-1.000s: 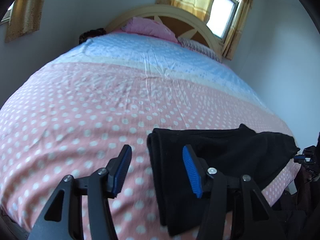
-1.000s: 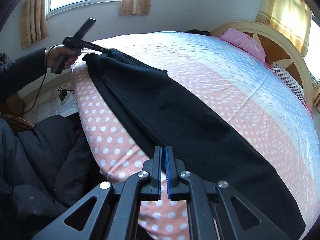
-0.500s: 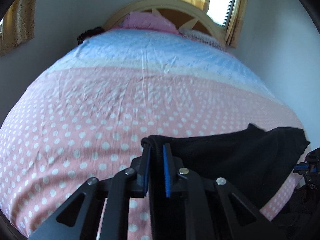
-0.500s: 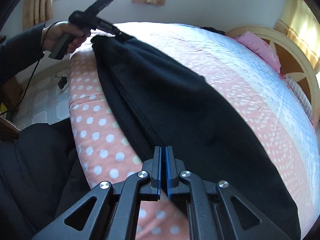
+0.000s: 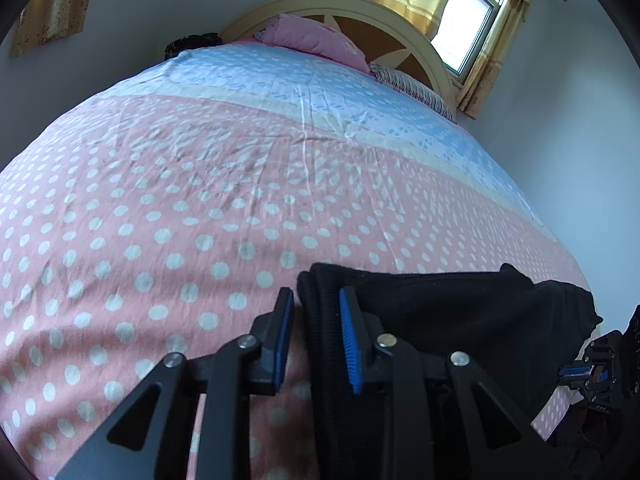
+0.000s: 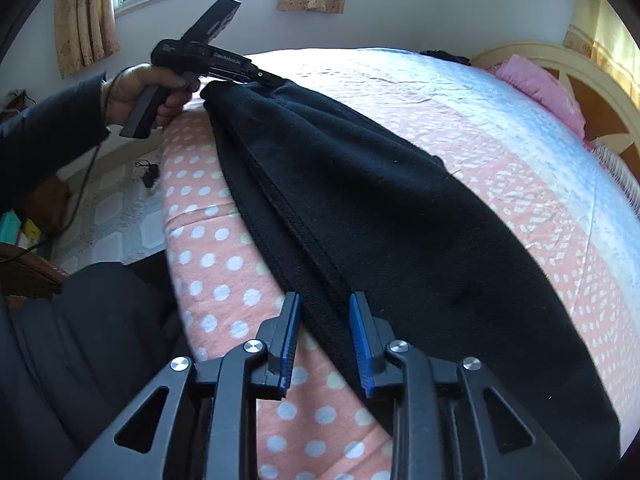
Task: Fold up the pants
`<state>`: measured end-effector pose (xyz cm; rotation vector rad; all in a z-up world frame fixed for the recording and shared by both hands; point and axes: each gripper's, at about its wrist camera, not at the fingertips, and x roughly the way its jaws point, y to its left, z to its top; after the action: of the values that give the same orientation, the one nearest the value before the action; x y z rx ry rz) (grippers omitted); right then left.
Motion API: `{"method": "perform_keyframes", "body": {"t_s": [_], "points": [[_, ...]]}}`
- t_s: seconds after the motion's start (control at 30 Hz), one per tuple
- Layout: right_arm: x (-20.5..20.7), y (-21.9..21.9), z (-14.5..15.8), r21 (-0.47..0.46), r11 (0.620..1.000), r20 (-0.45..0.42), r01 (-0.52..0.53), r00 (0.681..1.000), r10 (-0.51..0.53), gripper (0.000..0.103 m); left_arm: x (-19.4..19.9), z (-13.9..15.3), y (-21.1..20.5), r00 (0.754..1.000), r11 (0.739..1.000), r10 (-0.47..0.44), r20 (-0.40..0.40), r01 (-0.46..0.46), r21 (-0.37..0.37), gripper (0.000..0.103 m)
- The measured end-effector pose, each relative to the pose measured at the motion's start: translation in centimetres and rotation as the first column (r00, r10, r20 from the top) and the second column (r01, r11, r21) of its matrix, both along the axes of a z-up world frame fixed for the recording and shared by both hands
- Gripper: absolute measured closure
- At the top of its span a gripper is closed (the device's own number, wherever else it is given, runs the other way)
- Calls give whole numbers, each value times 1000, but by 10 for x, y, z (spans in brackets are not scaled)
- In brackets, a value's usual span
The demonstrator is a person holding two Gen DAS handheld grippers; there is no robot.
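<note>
Black pants lie lengthwise along the near edge of the bed, folded leg over leg. My left gripper is open, its fingers either side of one end of the pants. It also shows in the right wrist view, held in a hand at the far end of the pants. My right gripper is open, its fingers straddling the pants' ribbed edge near the other end.
The bed has a pink polka-dot and blue cover, with a pink pillow and a cream headboard. The person's dark clothing and tiled floor lie beside the bed edge.
Both grippers have opened: each was shut on the pants half a second ago. The pants now rest on the bed.
</note>
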<state>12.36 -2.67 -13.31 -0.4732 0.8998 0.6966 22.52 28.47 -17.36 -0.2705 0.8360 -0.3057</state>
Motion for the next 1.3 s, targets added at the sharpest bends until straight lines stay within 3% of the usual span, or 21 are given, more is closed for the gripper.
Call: {"method": "perform_keyframes", "body": {"t_s": [0.13,0.3,0.37,0.43,0.63,0.77,0.8,0.93,1.03,1.07,1.1,1.3], "points": [[8,-3,2,41,999,-49,35,998,-33,77,1,-2,3,1000,1000,6,-1,-6,-26,73],[11,-9,5,81,996,-106,43,994,-35,103,0,-3,2,1000,1000,7,0,-7,-26,72],[6,-7,7,92,996,-125,14,992,-2,103,0,-2,3,1000,1000,7,-3,-7,-29,71],[-2,0,6,36,999,-90,10,996,-6,103,1,-2,4,1000,999,8,-9,-8,-36,70],[-15,6,17,31,999,30,-4,1000,3,102,3,-2,6,1000,999,7,-16,-8,-53,70],[-4,4,16,-4,1000,40,23,999,-23,84,3,-4,7,1000,998,7,-13,-7,-61,70],[-2,4,14,-9,1000,29,17,999,-16,84,4,-4,7,1000,998,6,-13,-7,-61,70],[3,7,6,-64,998,48,25,999,-22,84,2,-3,5,1000,999,8,-3,-9,-40,69],[12,5,5,-46,997,60,63,996,-60,84,1,-1,0,1000,1000,10,14,-10,1,66],[15,3,6,-30,997,45,78,996,-76,95,1,-1,-1,1000,1000,9,18,-9,8,65],[17,3,7,-17,997,32,82,996,-81,99,1,-1,-1,1000,1000,7,20,-8,10,63],[-1,1,25,1,999,22,47,999,-47,100,2,-2,-1,1000,1000,-6,20,6,4,57]]}}
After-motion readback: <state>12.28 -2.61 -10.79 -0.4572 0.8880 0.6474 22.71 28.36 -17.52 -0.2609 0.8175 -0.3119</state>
